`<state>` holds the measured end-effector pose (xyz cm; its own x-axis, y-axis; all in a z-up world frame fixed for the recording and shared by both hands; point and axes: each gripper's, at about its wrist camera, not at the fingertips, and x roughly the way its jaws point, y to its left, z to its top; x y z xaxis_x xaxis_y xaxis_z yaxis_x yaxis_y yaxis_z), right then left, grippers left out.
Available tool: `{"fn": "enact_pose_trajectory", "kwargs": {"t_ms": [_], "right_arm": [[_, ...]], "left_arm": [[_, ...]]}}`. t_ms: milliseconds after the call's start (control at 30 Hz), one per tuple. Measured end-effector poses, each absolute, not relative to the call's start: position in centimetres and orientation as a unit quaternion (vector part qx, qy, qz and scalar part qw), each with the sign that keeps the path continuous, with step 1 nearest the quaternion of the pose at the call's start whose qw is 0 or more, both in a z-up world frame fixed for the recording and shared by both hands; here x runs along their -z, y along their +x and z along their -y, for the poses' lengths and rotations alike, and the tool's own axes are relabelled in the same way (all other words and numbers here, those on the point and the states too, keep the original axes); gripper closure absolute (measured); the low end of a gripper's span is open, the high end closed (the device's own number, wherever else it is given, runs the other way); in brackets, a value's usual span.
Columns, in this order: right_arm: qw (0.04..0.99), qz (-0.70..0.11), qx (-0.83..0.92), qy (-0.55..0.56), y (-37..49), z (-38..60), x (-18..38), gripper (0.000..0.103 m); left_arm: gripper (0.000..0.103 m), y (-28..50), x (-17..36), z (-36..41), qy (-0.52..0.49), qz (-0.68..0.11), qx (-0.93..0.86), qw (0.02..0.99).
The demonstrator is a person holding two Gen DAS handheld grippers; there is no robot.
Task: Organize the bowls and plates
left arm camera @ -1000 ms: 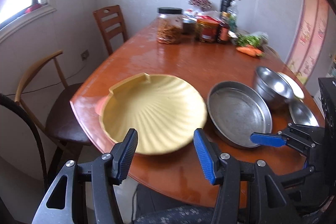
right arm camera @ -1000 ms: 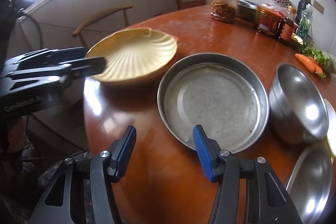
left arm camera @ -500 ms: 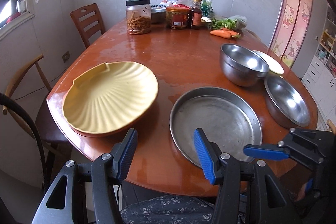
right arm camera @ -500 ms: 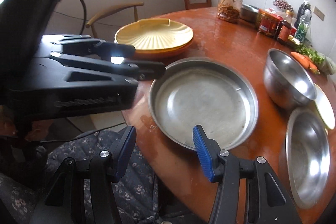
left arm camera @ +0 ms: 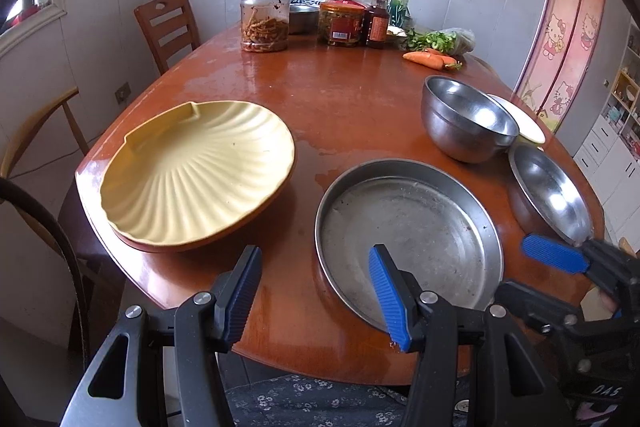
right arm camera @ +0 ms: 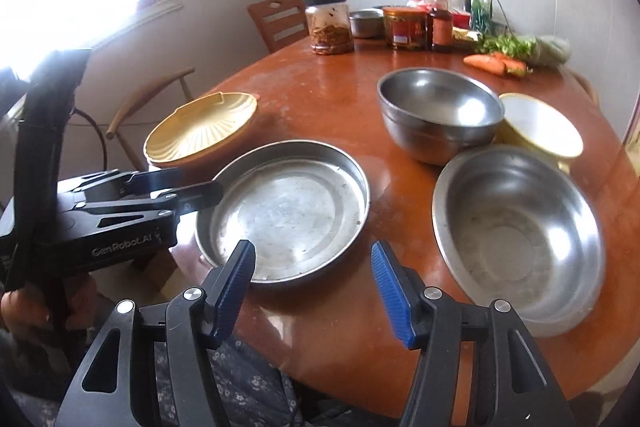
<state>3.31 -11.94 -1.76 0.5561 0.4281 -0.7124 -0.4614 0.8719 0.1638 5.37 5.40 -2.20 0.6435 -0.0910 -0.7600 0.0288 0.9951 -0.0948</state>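
A: Dishes?
B: Steel pan (right arm camera: 288,211) at near table edge. Yellow shell plate (left arm camera: 196,171) left of it; deep steel bowl (right arm camera: 440,111), shallow steel bowl (right arm camera: 520,235), white bowl (right arm camera: 540,125) to the right.
A: Grippers?
B: Left gripper (left arm camera: 316,291) parted, empty. Right gripper (right arm camera: 312,287) opening, empty.
A: Readable text?
B: "GenRobot.AI" on left gripper body. Jar (left arm camera: 265,19) labels illegible.
A: Room?
B: Glossy red-brown table (left arm camera: 340,99), wooden chair (left arm camera: 168,27), cartoon-cat door (left arm camera: 560,39).
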Motion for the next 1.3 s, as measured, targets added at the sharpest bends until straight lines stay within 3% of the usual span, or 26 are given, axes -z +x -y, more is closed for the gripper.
{"fn": "enact_pose_trajectory", "kwargs": {"t_ms": [533,867,1300], "right_arm": [[0.892,-0.395,-0.215,-0.033,6.1,9.4,4.0,0.049],[0.897,-0.384,-0.216,-0.046,6.4,8.8,4.3,0.066],[0.898,-0.379,-0.219,-0.042,5.8,8.9,3.4,0.066]], "left_arm": [[0.048,6.6,3.8,-3.9,-0.016,-0.429,0.027,0.903],[0.049,7.0,4.3,-4.2,-0.027,-0.420,0.042,0.906],[0.049,6.1,3.1,-4.1,-0.028,-0.411,0.042,0.910]]}}
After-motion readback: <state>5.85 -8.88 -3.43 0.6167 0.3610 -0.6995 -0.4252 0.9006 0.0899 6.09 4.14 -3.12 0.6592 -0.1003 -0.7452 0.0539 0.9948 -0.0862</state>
